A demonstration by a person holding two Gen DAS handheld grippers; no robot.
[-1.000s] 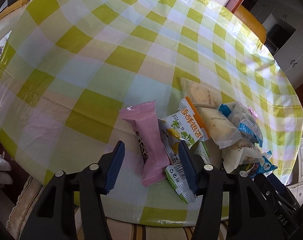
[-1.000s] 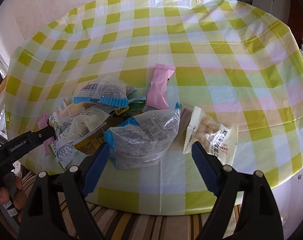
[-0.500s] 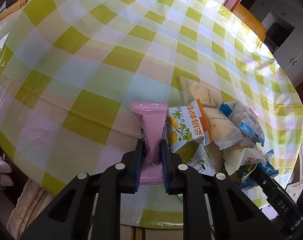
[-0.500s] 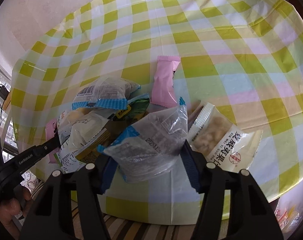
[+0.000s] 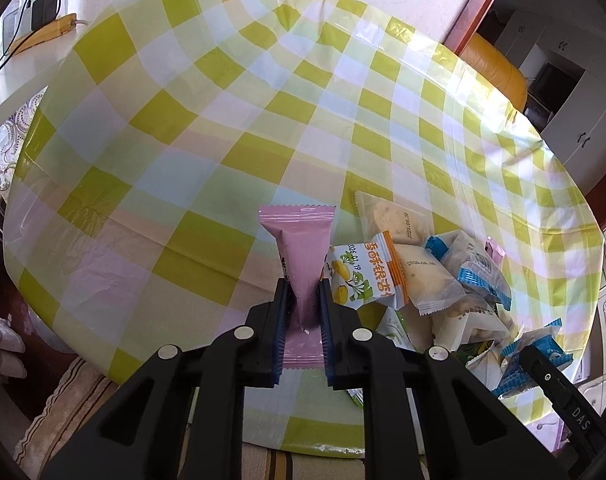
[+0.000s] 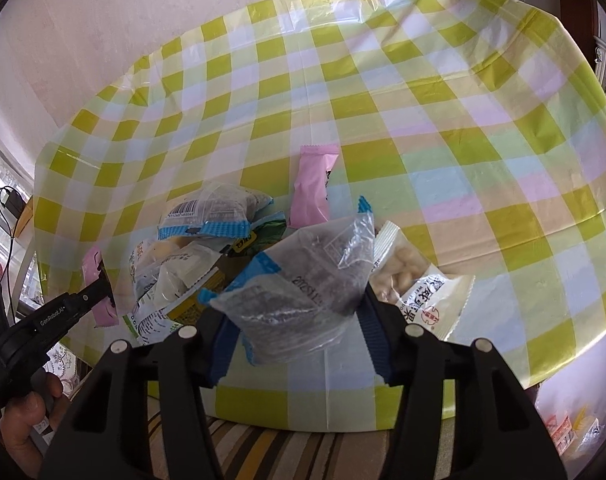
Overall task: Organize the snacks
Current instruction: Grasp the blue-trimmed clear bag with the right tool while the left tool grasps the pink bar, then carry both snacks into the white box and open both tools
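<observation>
The left gripper (image 5: 302, 316) is clamped on a pink snack packet (image 5: 301, 258), its blue pads pinching the packet's lower half so that the serrated top end sticks up and away over the near edge of the tabletop (image 5: 207, 128); the right gripper (image 6: 299, 332) has just been closing and its pads now squeeze a clear packet with blue ends (image 6: 303, 280), crumpled between them at the near edge; just right of that packet lies a white bag of nuts (image 6: 419, 288), touching it; a second pink packet (image 6: 313, 188) lies flat just beyond, nearer the middle of the tabletop; to the left, a loose heap of snack packets (image 6: 191, 256) sits by the near left edge; a hand (image 6: 27, 420) holds the left gripper's handle at the lower left corner of the right wrist view.
</observation>
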